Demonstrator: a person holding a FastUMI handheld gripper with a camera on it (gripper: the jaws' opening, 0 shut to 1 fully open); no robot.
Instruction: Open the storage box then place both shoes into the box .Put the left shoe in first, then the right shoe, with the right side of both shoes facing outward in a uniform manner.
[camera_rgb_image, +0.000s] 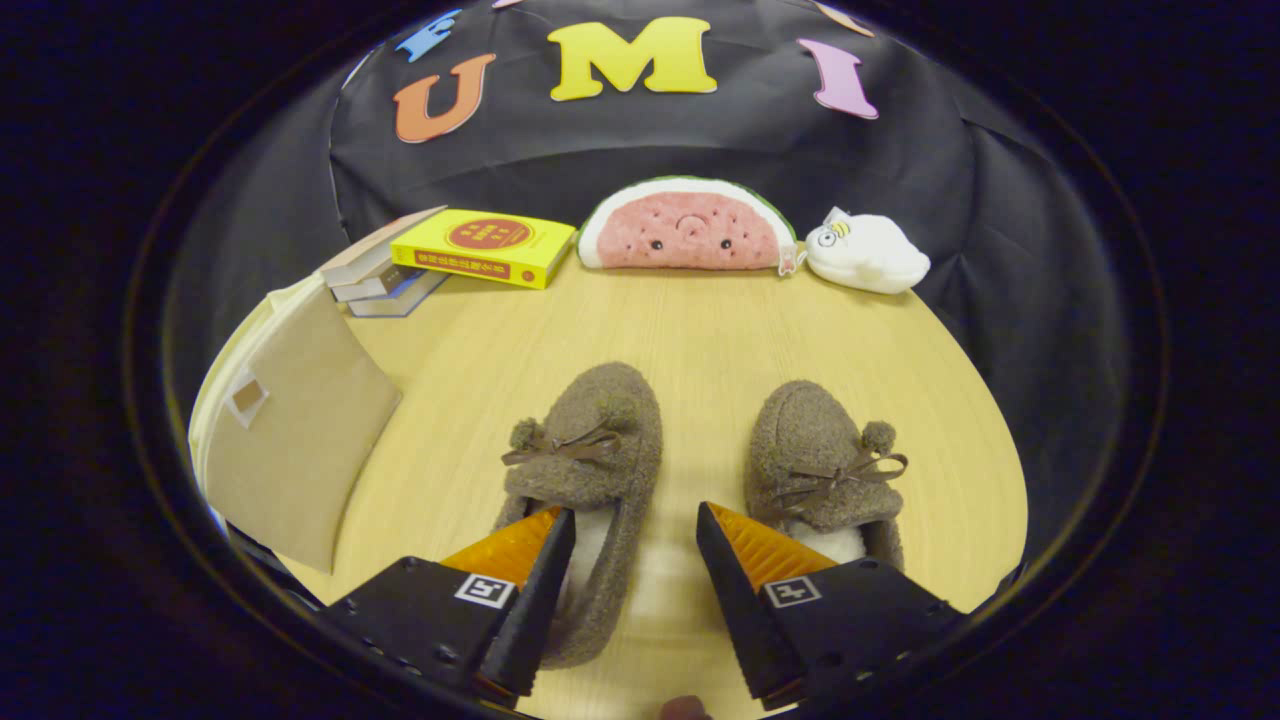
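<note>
Hand-held gripper (635, 525) was wide open, holding nothing, above the wooden surface (700, 330). Left shoe (590, 480) lay partly between its fingers; right shoe (820, 470) lay just beside that shoe. Storage box (295, 430) stood closed, farther left. Books (480, 245) lay beyond.

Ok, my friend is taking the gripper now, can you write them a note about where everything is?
Hand-held gripper: open, holding nothing, fingers low over the table.
Left shoe: partly between the fingers, toe pointing away.
Right shoe: beside the right finger, apart from the left shoe.
Storage box: off to the left, looks shut.
Done: nothing.
Left: open the box, put in the left shoe, then the right, right sides outward.
</note>
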